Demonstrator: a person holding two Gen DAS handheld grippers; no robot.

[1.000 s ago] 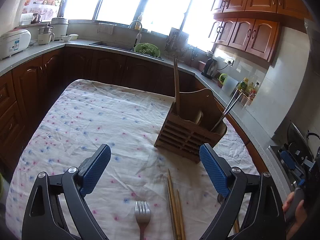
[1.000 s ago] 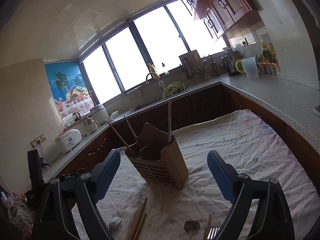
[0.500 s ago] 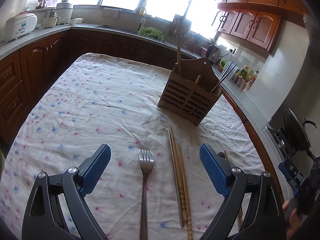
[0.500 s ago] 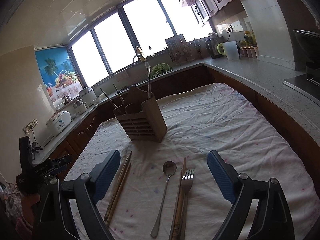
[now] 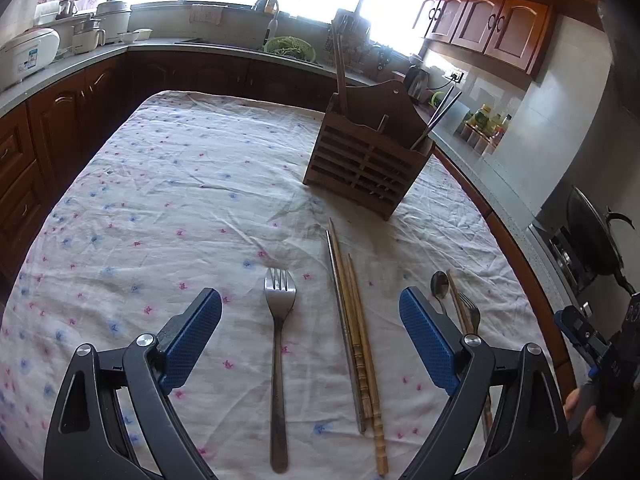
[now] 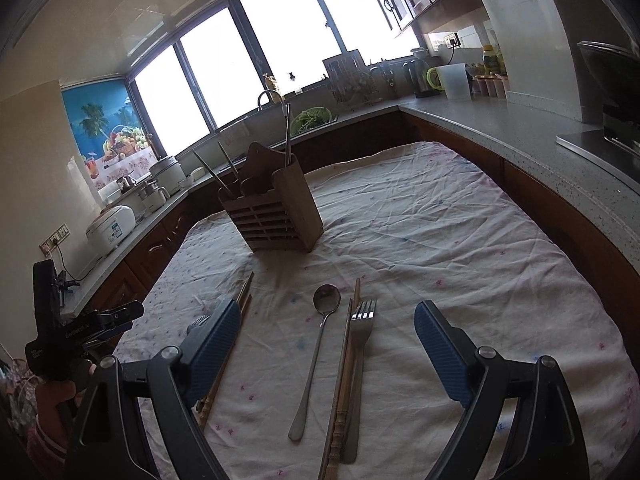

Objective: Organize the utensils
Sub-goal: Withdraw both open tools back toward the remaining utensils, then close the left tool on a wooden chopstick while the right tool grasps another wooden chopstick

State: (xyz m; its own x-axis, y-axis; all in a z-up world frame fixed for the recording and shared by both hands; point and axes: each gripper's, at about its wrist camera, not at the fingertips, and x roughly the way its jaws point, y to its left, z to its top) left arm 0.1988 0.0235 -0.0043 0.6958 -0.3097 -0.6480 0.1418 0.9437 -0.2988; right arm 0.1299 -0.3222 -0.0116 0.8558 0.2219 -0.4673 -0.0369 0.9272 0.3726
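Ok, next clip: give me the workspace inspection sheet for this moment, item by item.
Surface: table under a wrinkled white cloth with small pink and blue flowers.
Job's things: wooden holder upright, a few sticks and metal handles already standing in it. Lying flat on the cloth: fork, chopsticks, spoon, second fork with more chopsticks beside it.
Clutter: nothing seen on the table.
Grippers: left gripper open, astride the fork and chopsticks, holding nothing; right gripper open over the spoon and second fork, holding nothing.
Cables: nothing seen on the table.
Surroundings: kitchen counter, sink, rice cooker, windows, cabinets.
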